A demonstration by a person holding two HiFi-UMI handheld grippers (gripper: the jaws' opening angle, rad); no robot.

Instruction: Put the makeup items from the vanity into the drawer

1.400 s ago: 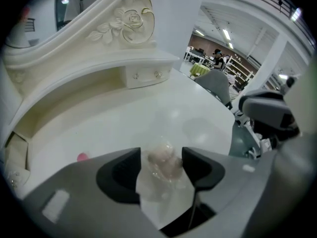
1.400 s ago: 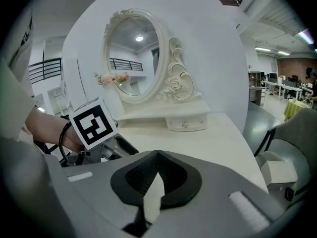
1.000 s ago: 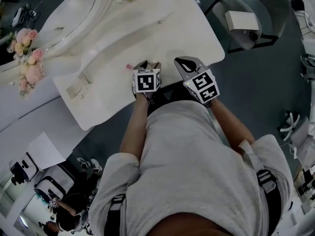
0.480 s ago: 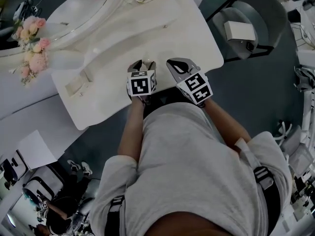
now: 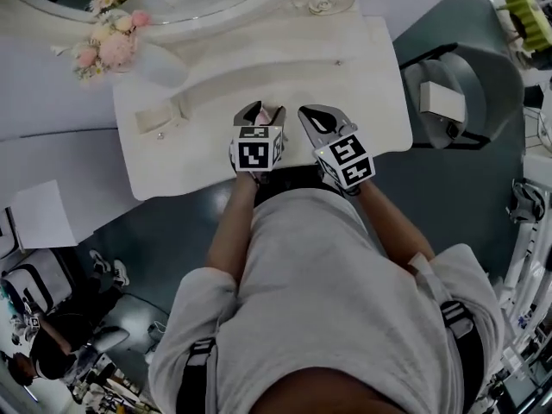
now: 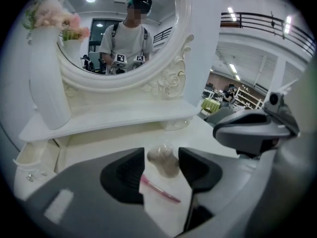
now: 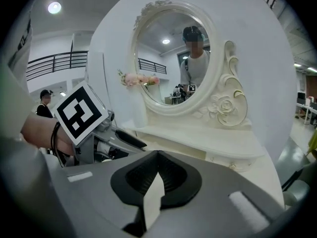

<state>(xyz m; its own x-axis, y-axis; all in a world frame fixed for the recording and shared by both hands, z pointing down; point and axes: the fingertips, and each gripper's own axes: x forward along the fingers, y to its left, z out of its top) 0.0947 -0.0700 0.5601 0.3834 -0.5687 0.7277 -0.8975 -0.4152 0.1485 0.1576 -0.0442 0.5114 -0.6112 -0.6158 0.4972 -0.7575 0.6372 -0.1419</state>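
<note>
Makeup brush (image 6: 162, 162), pink handle, pale bristle head: clamped by the head between the jaws of the left tongs (image 5: 263, 112), over the tabletop (image 5: 190, 158) near the middle of its front edge. The handle slants down and to the right in the left gripper view.
Right tongs (image 5: 316, 117): jaws together, nothing between them, just beside the left tongs, also at the front edge.
Raised shelf (image 5: 259, 65): along the back edge, below the oval mirror (image 6: 124, 33).
White vase (image 5: 161, 63) with pink flowers (image 5: 108, 37): back left corner.
Small drawer (image 5: 153, 119) with a knob: under the left end of the shelf.
Grey chair (image 5: 470, 67): on the floor, off the tabletop's right edge.
</note>
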